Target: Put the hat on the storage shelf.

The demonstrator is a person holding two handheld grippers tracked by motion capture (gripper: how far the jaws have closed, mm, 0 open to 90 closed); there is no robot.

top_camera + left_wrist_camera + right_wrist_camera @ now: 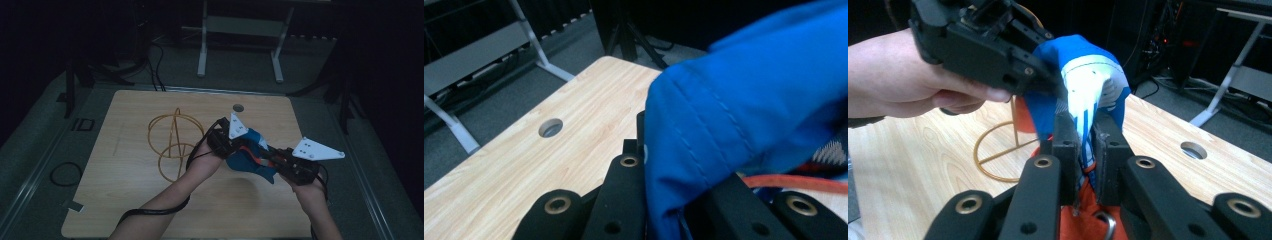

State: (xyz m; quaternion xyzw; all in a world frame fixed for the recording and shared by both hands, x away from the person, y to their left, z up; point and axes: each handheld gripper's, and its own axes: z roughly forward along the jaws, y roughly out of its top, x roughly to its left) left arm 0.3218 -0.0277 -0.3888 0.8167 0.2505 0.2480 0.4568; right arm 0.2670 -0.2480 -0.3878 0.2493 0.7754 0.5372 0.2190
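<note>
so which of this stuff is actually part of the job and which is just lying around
In the job:
- blue garment, with orange and white parts, held up between both grippers
- left gripper, shut on it
- right gripper, shut on it

Lying about:
- gold wire stand on the table
- white frame on the floor beyond

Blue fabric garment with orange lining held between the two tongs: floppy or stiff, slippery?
The blue fabric garment with orange lining probably handles floppy: it bunches and folds where the left tongs pinch it, and sags between them and the right tongs. Likely light, since it hangs above the light wooden table from two small pinches. Its smooth stitched shell may be slightly slippery.
</note>
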